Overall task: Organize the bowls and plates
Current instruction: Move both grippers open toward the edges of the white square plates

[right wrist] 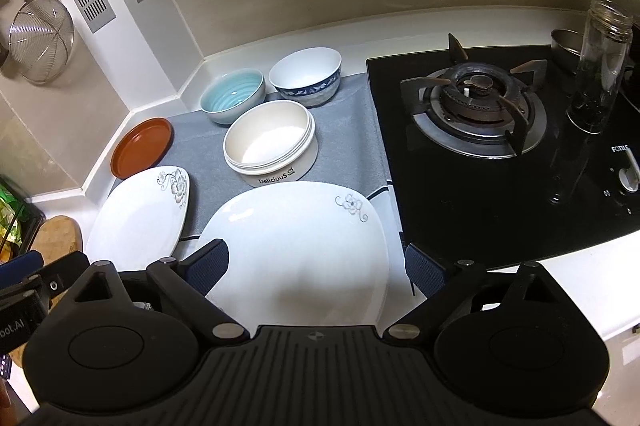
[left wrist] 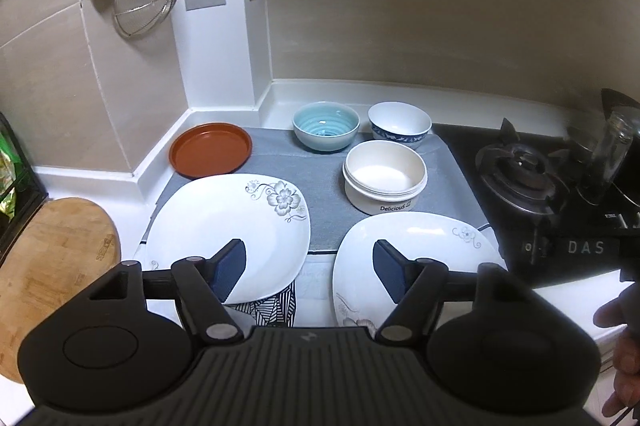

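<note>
On my white desk (left wrist: 568, 300), left to right:

- round brown plate (left wrist: 211, 149), far left on the grey mat (left wrist: 320, 186);
- left white flowered square plate (left wrist: 230, 230);
- pale blue ribbed bowl (left wrist: 326, 125);
- cream "Delicious" bowl (left wrist: 385, 176);
- blue-patterned white bowl (left wrist: 400, 125);
- right white flowered square plate (right wrist: 296, 246).

Left gripper (left wrist: 308, 272) fingers part-open, empty. Right gripper (right wrist: 316, 266) fingers wide apart, empty, straddling the right plate.
</note>
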Available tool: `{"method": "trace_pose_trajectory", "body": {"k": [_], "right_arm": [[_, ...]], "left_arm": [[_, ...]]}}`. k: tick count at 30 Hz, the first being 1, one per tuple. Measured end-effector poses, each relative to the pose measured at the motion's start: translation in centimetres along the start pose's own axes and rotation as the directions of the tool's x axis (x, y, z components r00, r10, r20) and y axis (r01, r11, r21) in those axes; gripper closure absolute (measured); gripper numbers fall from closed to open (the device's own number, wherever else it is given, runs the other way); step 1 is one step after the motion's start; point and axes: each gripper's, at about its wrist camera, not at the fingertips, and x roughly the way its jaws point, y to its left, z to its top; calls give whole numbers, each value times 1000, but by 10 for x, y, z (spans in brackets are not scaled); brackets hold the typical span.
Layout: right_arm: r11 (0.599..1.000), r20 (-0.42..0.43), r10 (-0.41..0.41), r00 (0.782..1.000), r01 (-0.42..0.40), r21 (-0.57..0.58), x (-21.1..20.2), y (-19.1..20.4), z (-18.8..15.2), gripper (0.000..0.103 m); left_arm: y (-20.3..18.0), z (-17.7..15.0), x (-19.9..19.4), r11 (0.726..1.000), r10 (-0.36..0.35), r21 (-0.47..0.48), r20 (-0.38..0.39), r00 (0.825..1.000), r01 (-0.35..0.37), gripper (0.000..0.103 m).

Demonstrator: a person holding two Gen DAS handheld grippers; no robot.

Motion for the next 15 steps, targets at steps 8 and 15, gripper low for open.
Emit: {"method": "trace_pose_trajectory", "body": {"k": [8, 15], "right_arm": [[1000, 0, 4, 1000, -4, -28, -3, 3, -1, 7], [999, -11, 1, 1000, -2, -51, -2, 5, -2, 7]], "left_arm": [[5, -4, 3, 999, 10, -34, -7, 1000, -11, 35], [3, -9, 3, 999, 2, -38, -3, 1000, -2, 35]]}}
